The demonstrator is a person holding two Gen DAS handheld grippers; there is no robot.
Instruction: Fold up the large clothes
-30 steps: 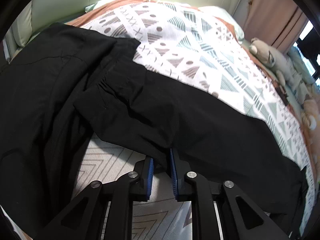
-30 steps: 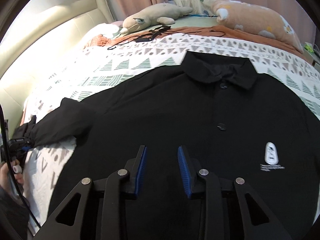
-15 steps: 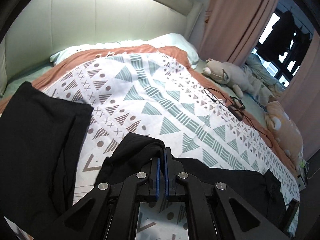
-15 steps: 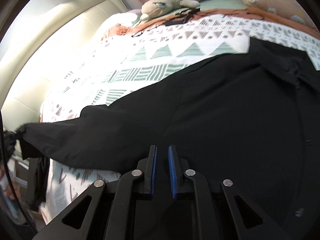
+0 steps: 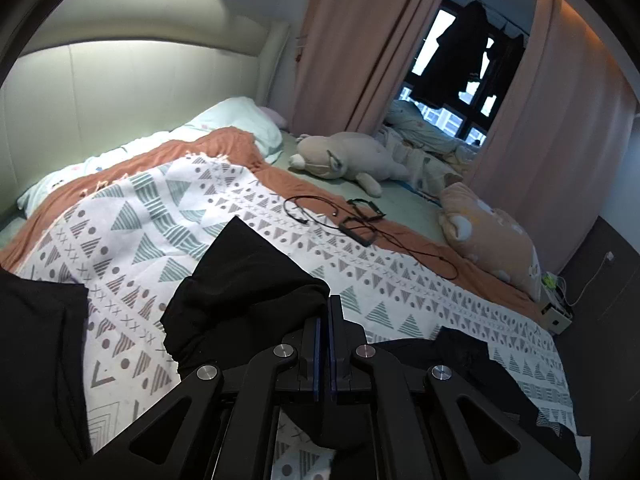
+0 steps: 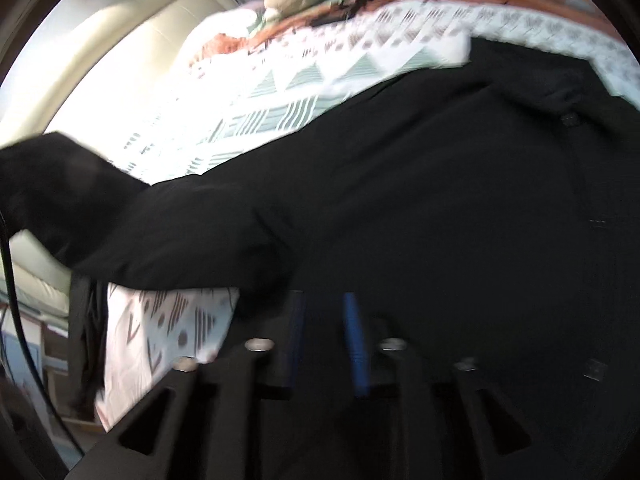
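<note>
A large black button-up shirt point(image 6: 420, 200) lies spread on the patterned bedspread point(image 6: 280, 92). Its sleeve point(image 5: 244, 288) is raised off the bed, bunched and draped over my left gripper point(image 5: 325, 308), which is shut on the cloth. In the right wrist view the same sleeve point(image 6: 80, 216) stretches up and to the left. My right gripper point(image 6: 322, 312) hovers low over the shirt's body near the armpit. Its jaws are opening, blue pads apart; the blur hides whether any cloth sits between them.
The bedspread point(image 5: 168, 216) covers the bed. Glasses and a black cable point(image 5: 360, 220) lie on it further back. A plush toy point(image 5: 348, 156) and a peach pillow point(image 5: 488, 236) sit near the curtains. A second black garment point(image 5: 36, 356) lies at the left edge.
The left gripper shut on the sleeve and rose with it, tilting up toward the window. The right gripper slid left over the shirt, closed nearly fully, then opened again.
</note>
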